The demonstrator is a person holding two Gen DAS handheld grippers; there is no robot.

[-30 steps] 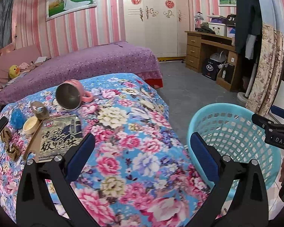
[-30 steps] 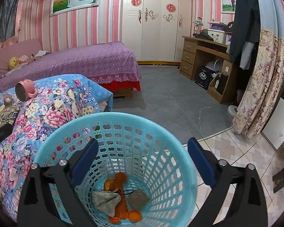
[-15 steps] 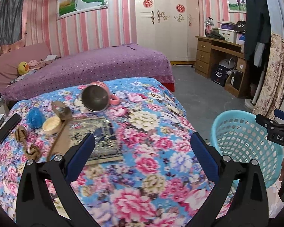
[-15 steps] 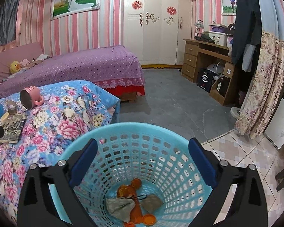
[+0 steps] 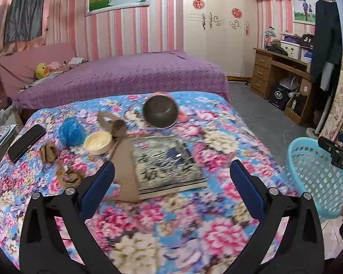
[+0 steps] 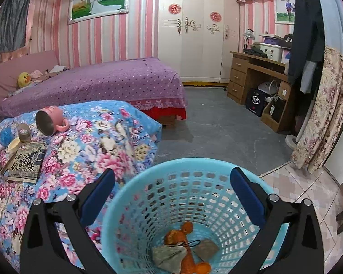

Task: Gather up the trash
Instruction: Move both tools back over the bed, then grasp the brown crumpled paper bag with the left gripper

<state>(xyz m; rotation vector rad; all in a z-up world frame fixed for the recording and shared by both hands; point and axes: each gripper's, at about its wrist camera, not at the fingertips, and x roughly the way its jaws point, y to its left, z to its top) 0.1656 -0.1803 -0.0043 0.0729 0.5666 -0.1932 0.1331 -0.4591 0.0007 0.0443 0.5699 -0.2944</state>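
A light blue plastic basket [image 6: 194, 205] stands on the floor beside the floral bed [image 5: 171, 228], with orange peel and crumpled wrappers [image 6: 183, 248] at its bottom. My right gripper [image 6: 171, 196] is open and empty above the basket's rim. My left gripper [image 5: 171, 187] is open and empty above the bed, facing a printed snack packet [image 5: 167, 164] on a brown paper bag [image 5: 123, 171]. A brown scrap [image 5: 57, 164], a cream tub [image 5: 98, 145], a blue ball [image 5: 72, 131] and a tape roll [image 5: 116, 127] lie to the left. The basket also shows at the right in the left wrist view [image 5: 315, 178].
A pink mug [image 5: 161, 111] lies on its side behind the packet. A black phone [image 5: 26, 141] lies at the bed's left edge. A purple bed [image 5: 125, 75] stands behind, a wooden desk [image 6: 258, 84] and a curtain [image 6: 324, 118] to the right.
My left gripper has swung left and forward over the bed, bringing the packet and scraps to the centre. My right gripper has drawn back and up from the basket.
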